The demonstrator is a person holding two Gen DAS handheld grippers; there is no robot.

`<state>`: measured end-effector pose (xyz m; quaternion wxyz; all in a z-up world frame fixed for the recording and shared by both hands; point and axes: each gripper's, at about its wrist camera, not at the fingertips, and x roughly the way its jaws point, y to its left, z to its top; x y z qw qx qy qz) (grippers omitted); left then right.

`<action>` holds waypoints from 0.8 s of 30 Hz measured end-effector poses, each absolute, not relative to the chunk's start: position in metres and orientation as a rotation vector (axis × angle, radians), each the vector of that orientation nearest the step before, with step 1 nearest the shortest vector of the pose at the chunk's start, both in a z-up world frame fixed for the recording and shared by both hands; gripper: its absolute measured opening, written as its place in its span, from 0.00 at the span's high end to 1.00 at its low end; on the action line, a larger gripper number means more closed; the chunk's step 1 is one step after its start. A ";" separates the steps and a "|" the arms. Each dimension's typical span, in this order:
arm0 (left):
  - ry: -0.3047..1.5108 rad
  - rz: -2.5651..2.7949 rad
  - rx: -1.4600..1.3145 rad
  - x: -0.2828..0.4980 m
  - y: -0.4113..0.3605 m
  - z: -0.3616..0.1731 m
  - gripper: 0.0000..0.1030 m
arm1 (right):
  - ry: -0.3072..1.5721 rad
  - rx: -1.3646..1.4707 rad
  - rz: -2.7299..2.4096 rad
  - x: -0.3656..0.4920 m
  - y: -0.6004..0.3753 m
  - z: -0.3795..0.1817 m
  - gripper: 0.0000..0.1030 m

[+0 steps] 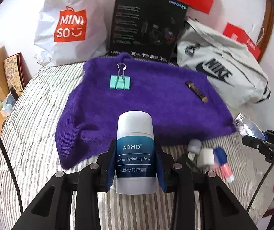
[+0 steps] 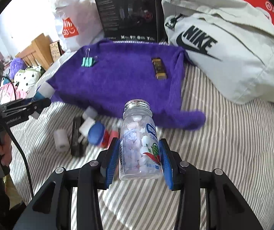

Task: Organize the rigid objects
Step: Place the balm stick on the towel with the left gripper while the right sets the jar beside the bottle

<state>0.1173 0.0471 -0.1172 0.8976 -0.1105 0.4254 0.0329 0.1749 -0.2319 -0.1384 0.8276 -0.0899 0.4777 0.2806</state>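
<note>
Your left gripper (image 1: 135, 169) is clamped on the upright balm stick (image 1: 134, 153), your right gripper (image 2: 139, 162) on the candy bottle (image 2: 139, 141), both apparently lifted, the purple sweater (image 1: 146, 99) lying just beyond.

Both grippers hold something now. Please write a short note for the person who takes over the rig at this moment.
Left gripper: shut on the balm stick, held upright above the striped bed.
Right gripper: shut on the clear candy bottle, cap end pointing away.
Done, it seems: the teal binder clip and the small brown-and-gold bar already lie on the purple sweater.
Left: probably set both held items on the sweater, then fetch the small loose things on the bed beside its near edge.
</note>
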 end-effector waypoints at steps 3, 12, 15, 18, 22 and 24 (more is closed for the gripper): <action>0.866 0.083 -0.248 0.130 0.054 -0.119 0.67 | 0.979 -0.166 0.593 0.190 -0.226 -0.135 0.60; 0.837 0.102 -0.333 0.169 0.075 -0.128 0.67 | 0.976 -0.152 0.596 0.241 -0.193 -0.141 0.60; 0.821 0.113 -0.359 0.178 0.079 -0.133 0.67 | 0.984 -0.137 0.579 0.254 -0.186 -0.151 0.60; 0.836 0.125 -0.369 0.189 0.082 -0.141 0.67 | 0.992 -0.140 0.562 0.263 -0.179 -0.162 0.60; 0.849 0.122 -0.383 0.198 0.084 -0.150 0.67 | 1.012 -0.135 0.563 0.269 -0.172 -0.173 0.60; 0.861 0.116 -0.376 0.202 0.082 -0.152 0.67 | 1.011 -0.149 0.554 0.270 -0.169 -0.178 0.60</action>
